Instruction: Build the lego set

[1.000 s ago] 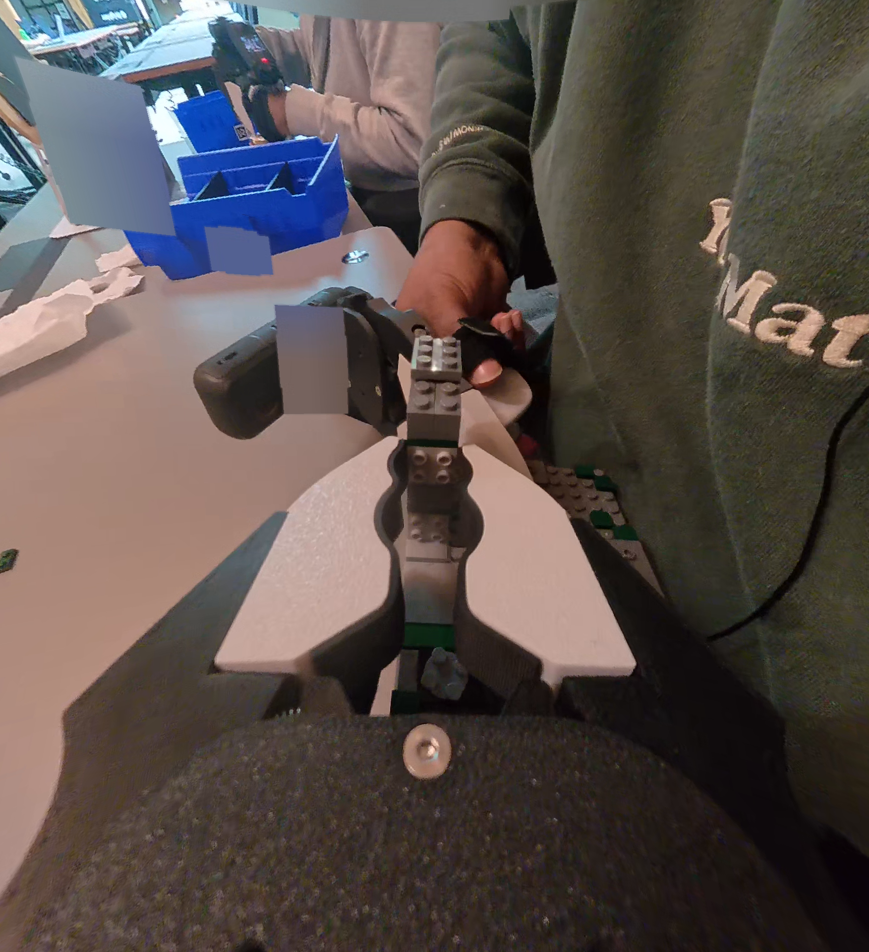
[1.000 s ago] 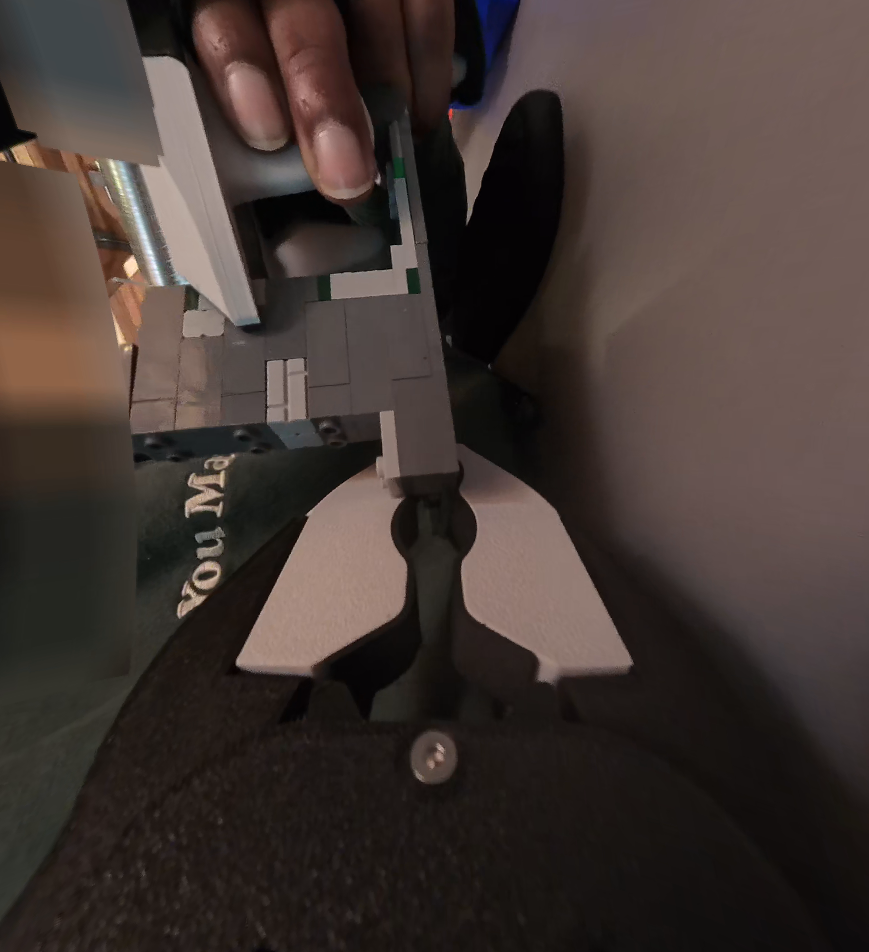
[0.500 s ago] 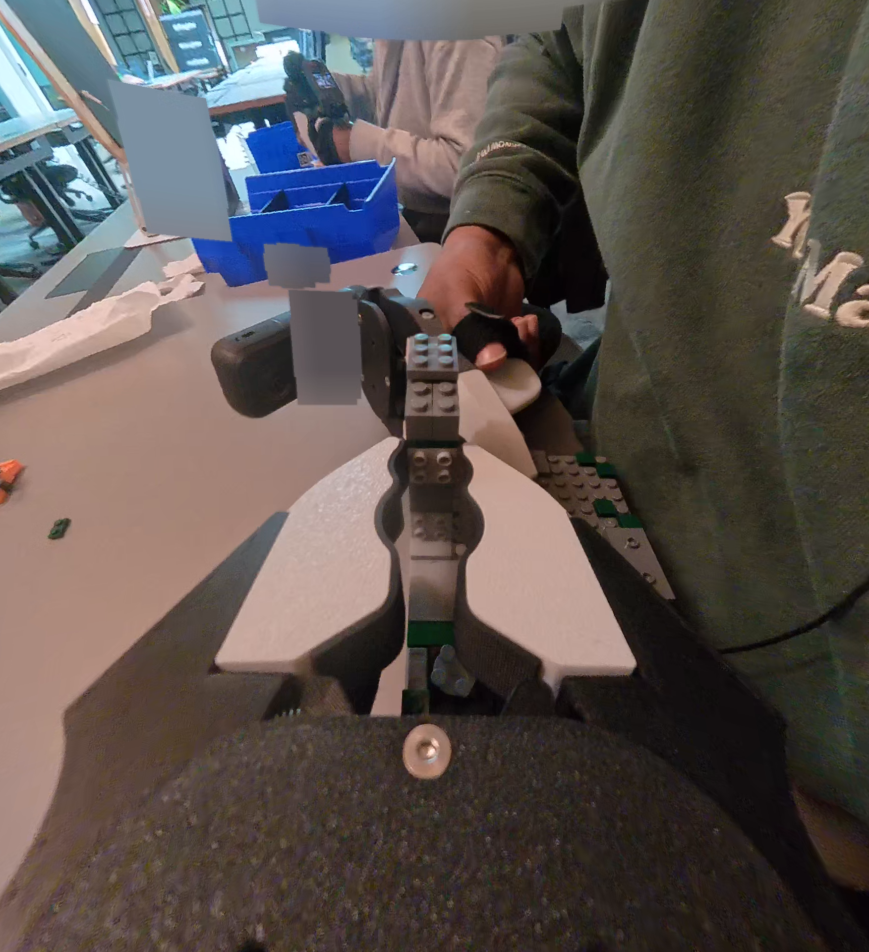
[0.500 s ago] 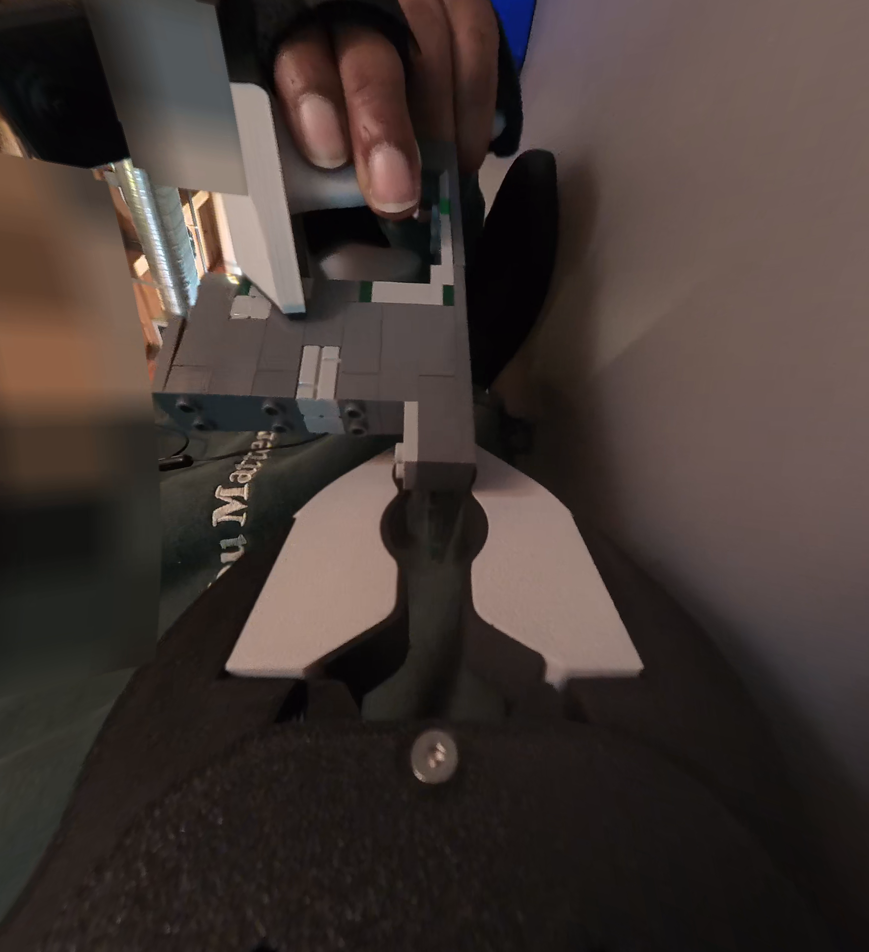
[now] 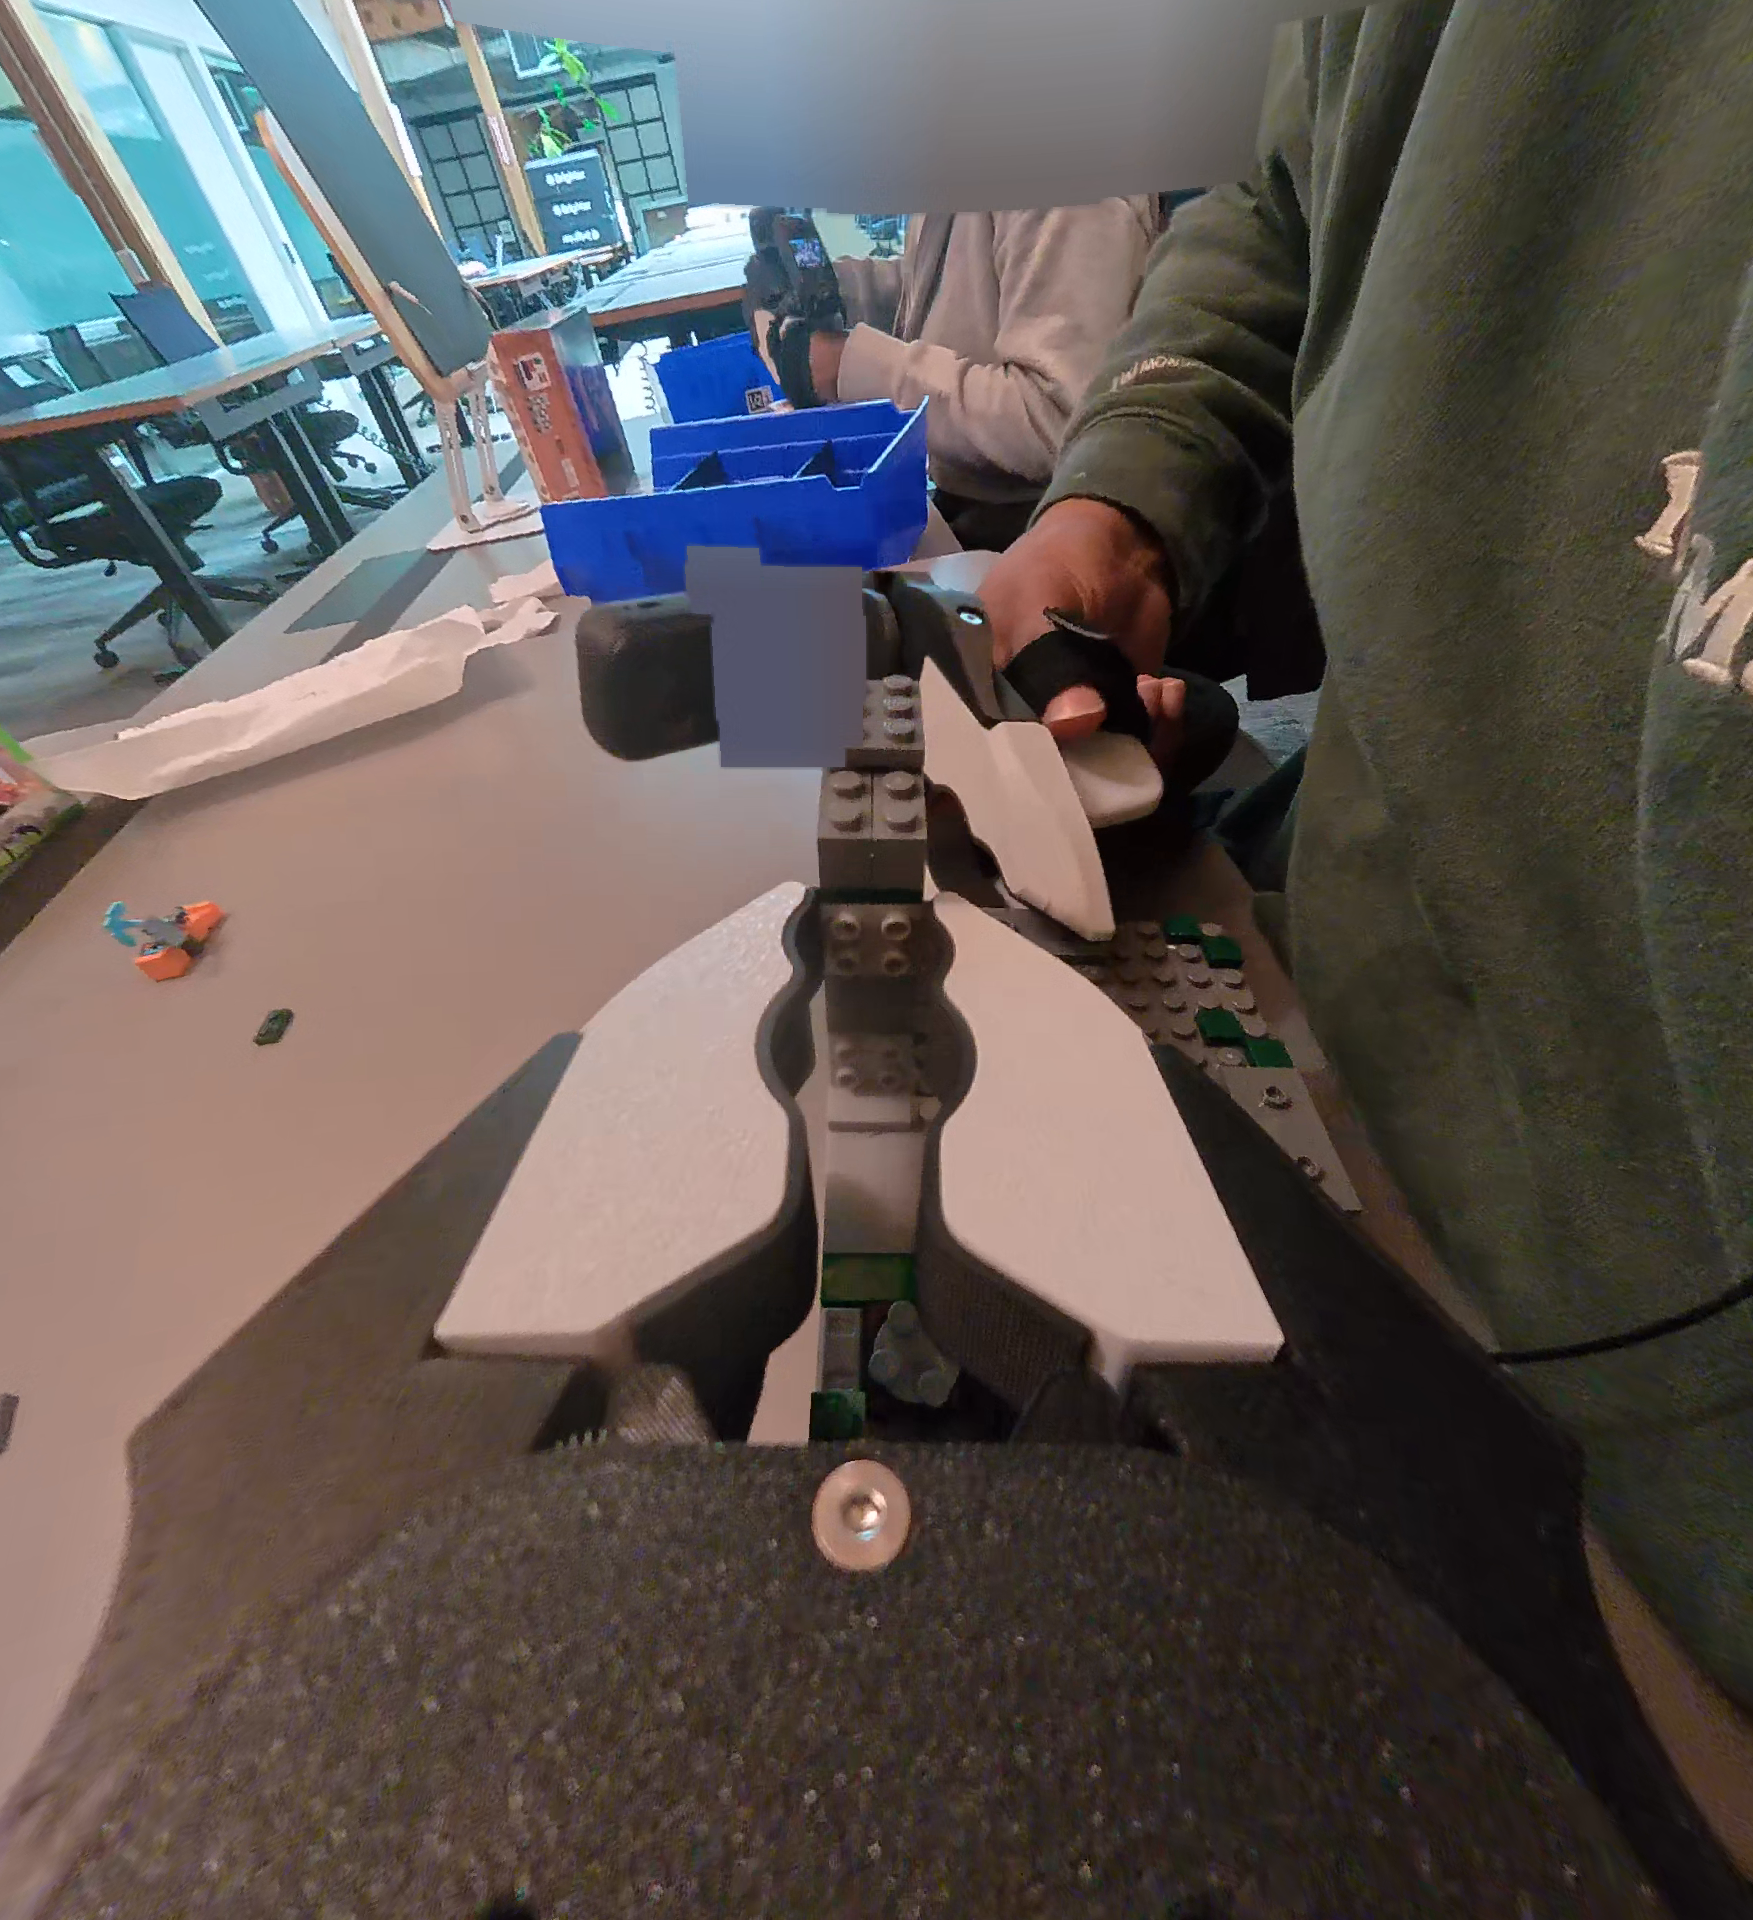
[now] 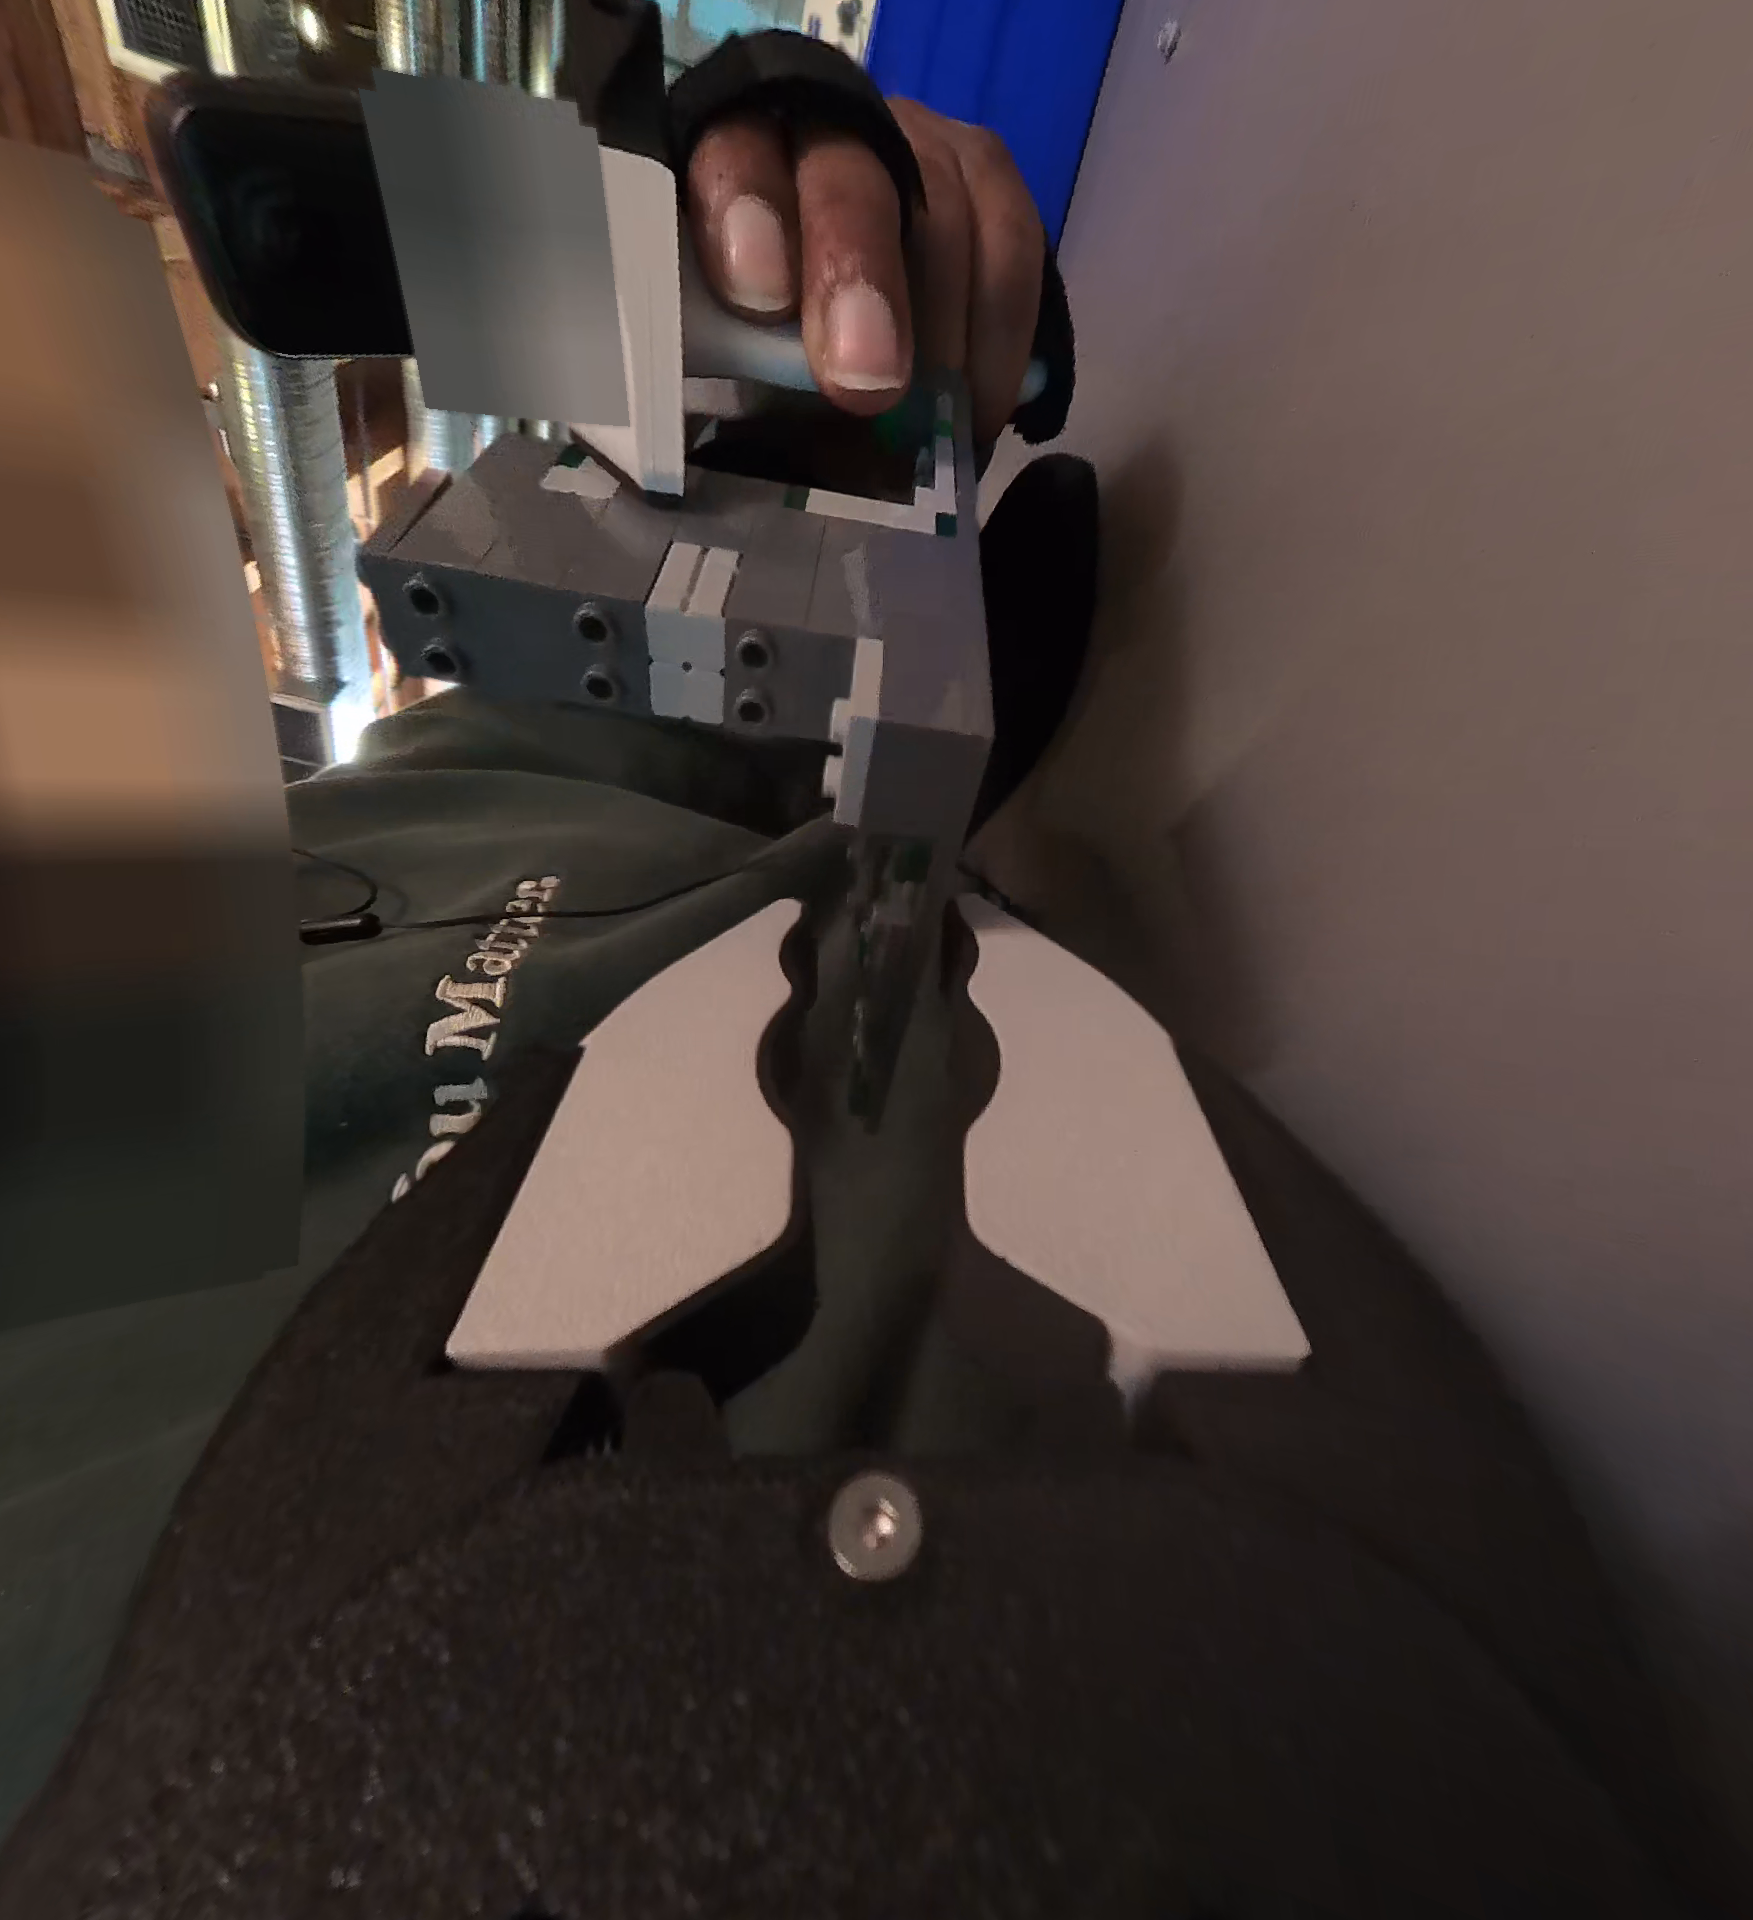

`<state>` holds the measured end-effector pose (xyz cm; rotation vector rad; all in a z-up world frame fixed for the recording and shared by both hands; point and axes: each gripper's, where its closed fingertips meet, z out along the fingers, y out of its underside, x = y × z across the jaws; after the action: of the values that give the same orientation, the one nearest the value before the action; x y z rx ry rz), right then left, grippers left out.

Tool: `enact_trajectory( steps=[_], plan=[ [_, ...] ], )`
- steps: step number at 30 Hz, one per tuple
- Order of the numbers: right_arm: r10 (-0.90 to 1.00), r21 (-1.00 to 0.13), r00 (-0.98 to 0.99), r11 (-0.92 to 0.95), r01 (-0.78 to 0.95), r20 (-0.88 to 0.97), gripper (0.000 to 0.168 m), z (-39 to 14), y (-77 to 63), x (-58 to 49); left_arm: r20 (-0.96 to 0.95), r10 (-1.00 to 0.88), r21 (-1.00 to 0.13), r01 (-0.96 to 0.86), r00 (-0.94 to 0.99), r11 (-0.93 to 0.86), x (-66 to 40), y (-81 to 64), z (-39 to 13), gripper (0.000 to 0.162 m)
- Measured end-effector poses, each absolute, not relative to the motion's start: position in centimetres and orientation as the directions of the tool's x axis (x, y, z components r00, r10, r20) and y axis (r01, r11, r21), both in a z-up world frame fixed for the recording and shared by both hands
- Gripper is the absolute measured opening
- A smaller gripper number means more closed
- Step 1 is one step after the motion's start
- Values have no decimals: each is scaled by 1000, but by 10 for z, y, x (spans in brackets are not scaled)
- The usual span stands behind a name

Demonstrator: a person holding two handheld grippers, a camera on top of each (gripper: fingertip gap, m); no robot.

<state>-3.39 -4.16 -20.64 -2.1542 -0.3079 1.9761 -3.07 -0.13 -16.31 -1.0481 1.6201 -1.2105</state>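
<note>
Closed on the grey brick wall [image 5: 872,1039] of the part-built lego model: left gripper [image 5: 867,935]; nipped on the same model's thin baseplate edge [image 6: 898,977], clear above the counter [image 5: 384,935]: right gripper [image 6: 882,935]. Mid-build, apparently turning it over. Next, likely: set down, fetch the loose piece [image 5: 272,1025] farther off.

The green sweatshirt [image 5: 1578,727] has pale stitched letters on its chest, seen in both views. A small line of letters sits on its sleeve [image 5: 1152,374]. An orange box [image 5: 550,416] on the desk [image 5: 384,883] has a printed label. Dark signs [image 5: 571,197] far back show white writing.
</note>
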Motion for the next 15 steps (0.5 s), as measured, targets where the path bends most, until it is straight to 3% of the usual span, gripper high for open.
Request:
enact_trajectory(
  steps=[5,15],
  plan=[
    [336,-344,117,-938,-48,-934,9,-200,-32,-29,-163,-949,-974,-109,-269,198,-31,2,-155,17],
    [351,-368,169,-926,-83,-921,8,-201,-21,-28,-235,-949,-957,-118,-211,263,-29,8,-152,17]
  ],
)
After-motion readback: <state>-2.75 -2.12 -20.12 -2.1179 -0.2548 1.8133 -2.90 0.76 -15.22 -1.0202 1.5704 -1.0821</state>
